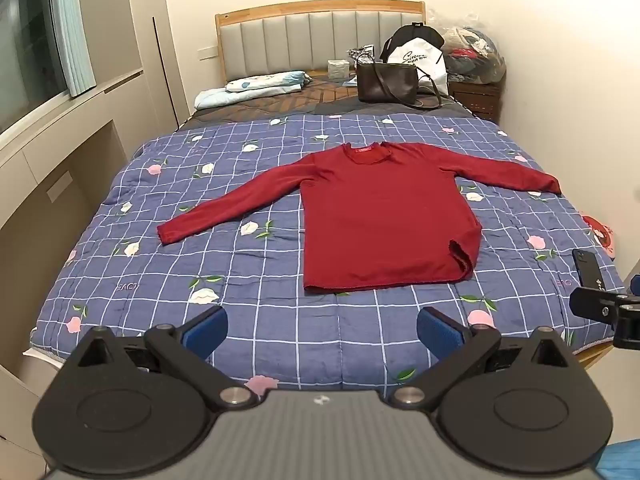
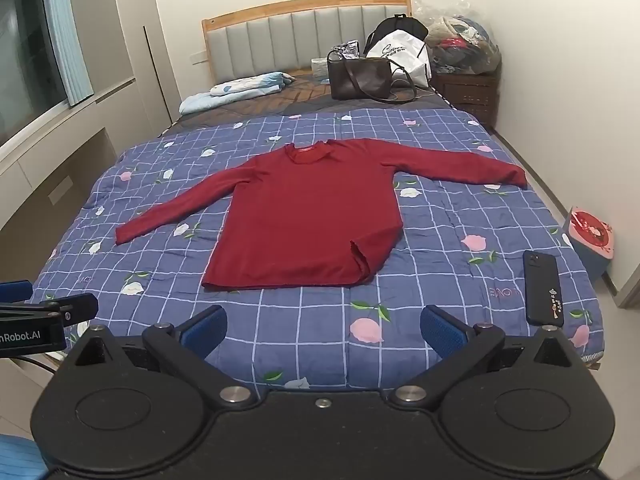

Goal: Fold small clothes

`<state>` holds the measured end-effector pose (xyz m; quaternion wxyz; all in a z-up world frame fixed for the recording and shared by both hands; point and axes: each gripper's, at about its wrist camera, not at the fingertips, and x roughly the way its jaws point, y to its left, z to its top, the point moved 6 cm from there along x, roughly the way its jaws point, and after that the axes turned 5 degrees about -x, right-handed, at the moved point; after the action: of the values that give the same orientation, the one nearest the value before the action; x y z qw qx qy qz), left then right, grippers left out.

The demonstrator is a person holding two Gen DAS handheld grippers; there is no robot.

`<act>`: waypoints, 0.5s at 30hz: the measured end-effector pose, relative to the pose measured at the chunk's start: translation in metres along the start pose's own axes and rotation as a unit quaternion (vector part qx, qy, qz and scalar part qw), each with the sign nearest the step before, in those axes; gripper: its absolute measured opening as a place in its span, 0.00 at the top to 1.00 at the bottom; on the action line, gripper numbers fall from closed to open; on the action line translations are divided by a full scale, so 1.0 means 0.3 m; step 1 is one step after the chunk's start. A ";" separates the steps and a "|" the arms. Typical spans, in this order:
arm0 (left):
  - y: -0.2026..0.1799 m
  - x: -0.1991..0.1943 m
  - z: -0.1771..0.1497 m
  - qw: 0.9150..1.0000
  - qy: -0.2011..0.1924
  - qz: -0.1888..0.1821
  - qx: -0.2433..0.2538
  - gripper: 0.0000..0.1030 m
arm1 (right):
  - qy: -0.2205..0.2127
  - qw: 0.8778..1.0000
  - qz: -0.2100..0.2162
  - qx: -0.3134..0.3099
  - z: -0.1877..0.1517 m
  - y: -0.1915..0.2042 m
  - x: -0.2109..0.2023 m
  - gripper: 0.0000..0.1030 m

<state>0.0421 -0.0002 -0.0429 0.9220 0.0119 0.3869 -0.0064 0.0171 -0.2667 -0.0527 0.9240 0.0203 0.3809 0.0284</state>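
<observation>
Red knit, a long-sleeved top [image 1: 384, 216], lay flat on the blue checked quilt [image 1: 256, 320] near the middle of the bed, collar toward the far headboard [image 1: 320, 36] and both sleeves stretched out to left and right. Its near right hem corner was turned up in a small fold; the rest lay smooth.

Both grippers hung above the near edge of the bed, well apart from the top. The left gripper [image 1: 322, 326] had its jaws spread wide with nothing between the blue pads [image 1: 206, 330]. The right gripper [image 2: 322, 326] stood the same way, jaws spread and holding nothing.

From the left wrist view, the top sat right of centre, and only the upper part of a dark phone [image 1: 586, 270] showed at the right edge, behind a piece of the other gripper. The right wrist view showed that phone [image 2: 542, 288] whole, lying on the quilt at the near right, and beyond it a box with a red and pink top [image 2: 590, 236] on the floor beside the bed, which the left view cut to a sliver. Part of the left gripper showed at its left edge.

At the far end both views showed a brown handbag [image 2: 360, 76], a white paper bag [image 2: 400, 54] and a folded light blue cloth [image 2: 236, 90].
</observation>
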 end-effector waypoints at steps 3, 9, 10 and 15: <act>-0.002 0.001 0.000 1.000 0.001 -0.002 0.001 0.00 | 0.000 1.000 0.000 0.000 -0.002 -0.003 0.000 0.00; 0.003 -0.011 -0.005 1.000 0.000 -0.004 0.001 0.00 | 0.001 1.000 -0.001 0.000 -0.001 -0.003 0.000 0.00; 0.000 -0.014 -0.011 1.000 0.000 -0.004 0.001 0.00 | 0.001 1.000 -0.001 0.000 -0.001 -0.003 0.000 0.00; -0.002 -0.005 -0.006 1.000 0.001 -0.006 0.002 0.00 | 0.001 1.000 -0.001 0.000 -0.001 -0.004 -0.001 0.00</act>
<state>0.0397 -0.0008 -0.0432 0.9214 0.0113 0.3883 -0.0127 0.0167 -0.2680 -0.0529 0.9236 0.0202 0.3818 0.0274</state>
